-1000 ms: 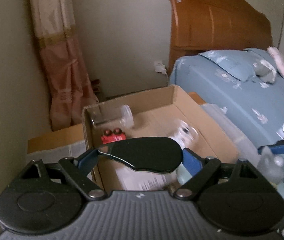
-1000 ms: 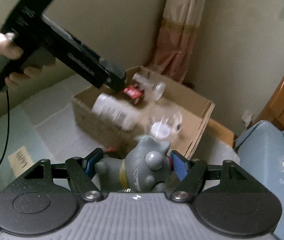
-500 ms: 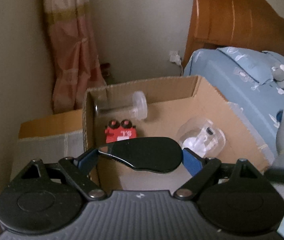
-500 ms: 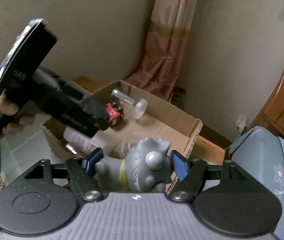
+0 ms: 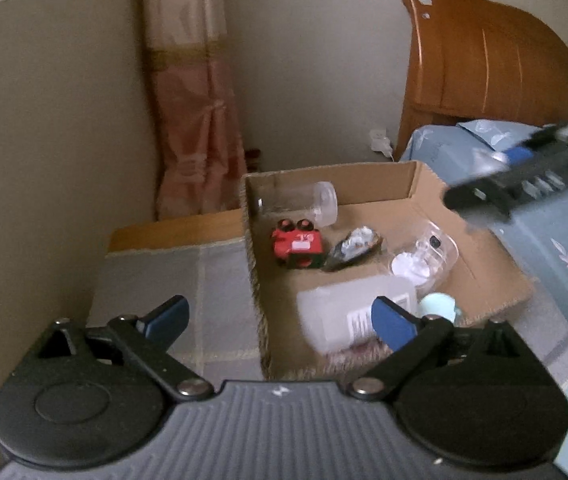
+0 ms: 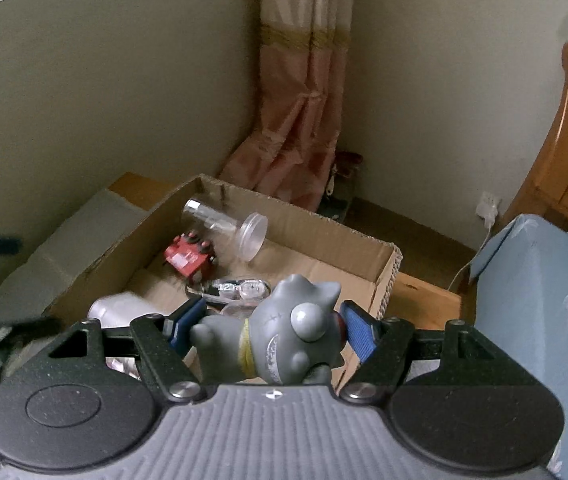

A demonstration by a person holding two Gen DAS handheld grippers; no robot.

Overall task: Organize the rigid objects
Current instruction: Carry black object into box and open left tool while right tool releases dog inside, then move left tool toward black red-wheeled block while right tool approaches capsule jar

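Observation:
An open cardboard box (image 5: 335,174) stands ahead; it also shows in the right wrist view (image 6: 315,216). Inside lie a clear jar (image 5: 303,202), a red toy (image 5: 297,246), a black flat object (image 5: 353,246), a clear dome (image 5: 427,256) and a white bottle (image 5: 347,316). My left gripper (image 5: 280,318) is open and empty above the box's near left wall. My right gripper (image 6: 272,324) is shut on a grey cat figurine (image 6: 280,338), held over the box's near edge. The right gripper also shows blurred in the left wrist view (image 5: 531,176).
A bed with a blue sheet (image 5: 563,224) and a wooden headboard (image 5: 487,60) lies to the right. A pink curtain (image 5: 192,112) hangs in the corner behind the box. A grey cloth-covered surface (image 5: 176,280) lies left of the box.
My left gripper has opened and the black flat object it held now lies in the box. The right gripper with the grey figurine has moved in over the box.

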